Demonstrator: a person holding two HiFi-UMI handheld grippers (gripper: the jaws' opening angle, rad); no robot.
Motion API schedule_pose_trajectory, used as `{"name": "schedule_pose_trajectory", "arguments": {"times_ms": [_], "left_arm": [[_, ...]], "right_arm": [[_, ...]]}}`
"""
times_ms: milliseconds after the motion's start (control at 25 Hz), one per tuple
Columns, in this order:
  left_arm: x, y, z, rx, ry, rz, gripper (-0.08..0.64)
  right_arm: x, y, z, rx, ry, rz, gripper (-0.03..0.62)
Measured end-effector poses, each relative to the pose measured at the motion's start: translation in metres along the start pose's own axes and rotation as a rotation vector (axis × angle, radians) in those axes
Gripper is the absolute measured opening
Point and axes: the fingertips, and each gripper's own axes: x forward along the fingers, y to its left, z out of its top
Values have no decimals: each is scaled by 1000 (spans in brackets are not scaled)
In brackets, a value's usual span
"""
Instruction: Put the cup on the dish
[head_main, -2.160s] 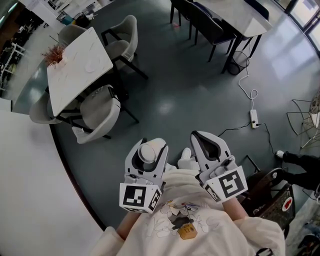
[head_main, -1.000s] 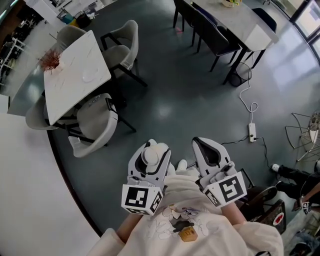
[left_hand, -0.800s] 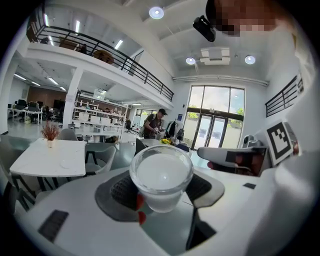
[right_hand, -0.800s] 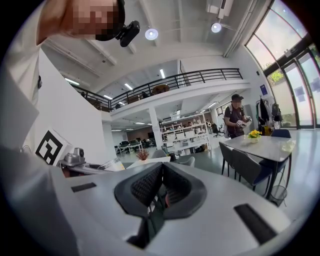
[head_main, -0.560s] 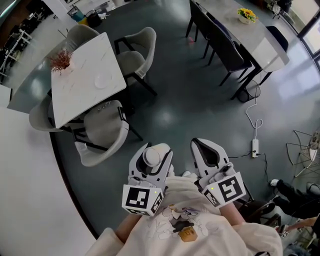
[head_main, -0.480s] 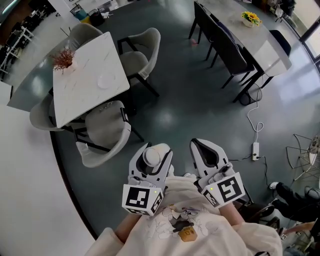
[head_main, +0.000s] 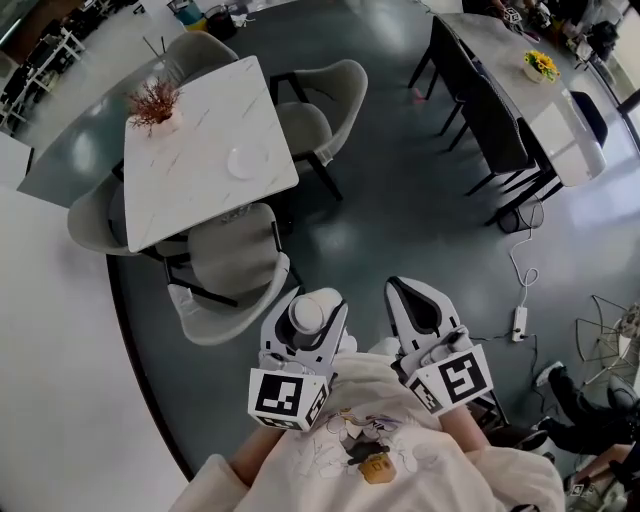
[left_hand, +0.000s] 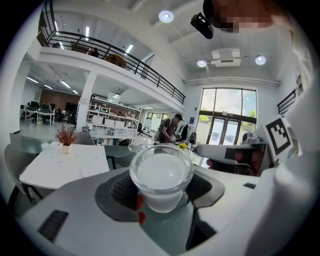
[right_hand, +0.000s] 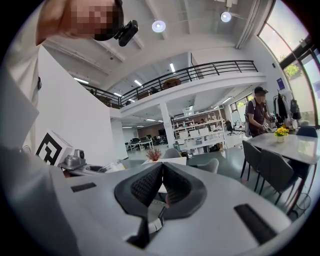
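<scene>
The right gripper (right_hand: 161, 170) has its fingers (right_hand: 144, 187) pressed together, empty.

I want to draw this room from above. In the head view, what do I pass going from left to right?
red plant → dish → cup, held in the left gripper → right gripper, shut with nothing in it → yellow flowers

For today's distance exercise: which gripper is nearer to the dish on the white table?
Left. The left gripper, holding the cup, sits below and slightly right of the dish in the head view; the right gripper, shut and empty, is farther right.
</scene>
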Motion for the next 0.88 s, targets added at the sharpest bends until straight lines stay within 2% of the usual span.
{"name": "schedule_pose_trajectory", "arguments": {"times_ms": [320, 440, 720, 880], "left_arm": [[6, 31, 7, 38, 2, -2, 265], [14, 37, 10, 29, 9, -4, 264], [48, 58, 11, 32, 26, -1, 264], [72, 65, 29, 12, 9, 20, 264]], "right_arm": [[28, 12, -8, 6, 37, -8, 5], [35, 10, -7, 6, 50, -9, 5], [64, -16, -15, 19, 74, -8, 5], [91, -37, -6, 25, 82, 21, 5]]}}
